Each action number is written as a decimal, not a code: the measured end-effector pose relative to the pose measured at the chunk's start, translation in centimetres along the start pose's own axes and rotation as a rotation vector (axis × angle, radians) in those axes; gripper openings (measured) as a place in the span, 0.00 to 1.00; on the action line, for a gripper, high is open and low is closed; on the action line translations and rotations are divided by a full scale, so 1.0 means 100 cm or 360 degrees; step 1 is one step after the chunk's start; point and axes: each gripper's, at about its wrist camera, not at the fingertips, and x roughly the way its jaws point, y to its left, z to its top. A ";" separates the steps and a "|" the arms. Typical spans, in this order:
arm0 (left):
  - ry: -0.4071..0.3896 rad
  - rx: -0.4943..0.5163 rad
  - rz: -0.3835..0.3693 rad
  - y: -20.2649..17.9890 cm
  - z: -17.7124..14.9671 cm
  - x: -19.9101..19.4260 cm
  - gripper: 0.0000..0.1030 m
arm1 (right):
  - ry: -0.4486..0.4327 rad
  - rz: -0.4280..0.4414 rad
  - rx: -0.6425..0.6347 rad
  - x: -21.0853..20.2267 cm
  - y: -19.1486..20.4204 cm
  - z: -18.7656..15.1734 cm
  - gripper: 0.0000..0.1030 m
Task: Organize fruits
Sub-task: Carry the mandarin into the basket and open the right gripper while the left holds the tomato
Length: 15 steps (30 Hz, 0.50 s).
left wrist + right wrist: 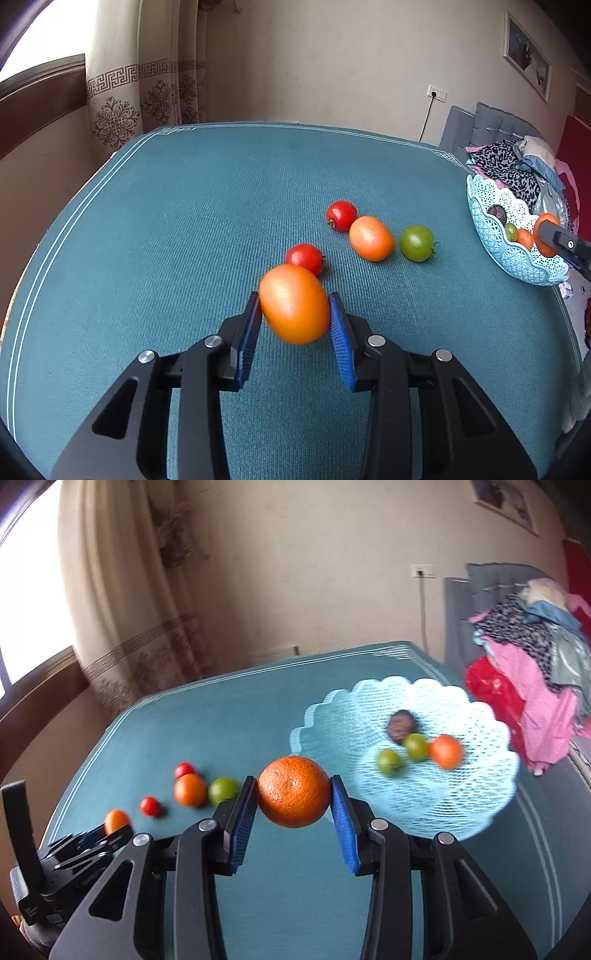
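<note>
My left gripper (294,308) clamps an orange tomato (294,303) above the table's (184,221) middle. My right gripper (294,792) grips an orange (293,791) near the basket (461,812). Beyond: two red tomatoes (304,258), another orange fruit (371,238), a green one (416,243). The basket sits at the table's right edge.

My left wrist camera looks forward and down along my left gripper (295,314), close over the teal tabletop (184,221). My right wrist camera does likewise from farther right. Both views share the lace basket (491,236) and loose fruit.
</note>
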 end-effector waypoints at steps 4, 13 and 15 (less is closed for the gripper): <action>-0.0009 0.0024 0.0010 -0.007 0.002 -0.003 0.36 | -0.0016 -0.0146 0.0087 -0.001 -0.027 -0.002 0.39; -0.0022 0.0086 0.0007 -0.027 0.004 -0.011 0.36 | -0.0033 -0.0284 0.0213 -0.001 -0.066 -0.010 0.44; -0.0026 0.0099 0.0004 -0.032 0.006 -0.012 0.36 | -0.0069 -0.0306 0.0230 -0.005 -0.071 -0.011 0.45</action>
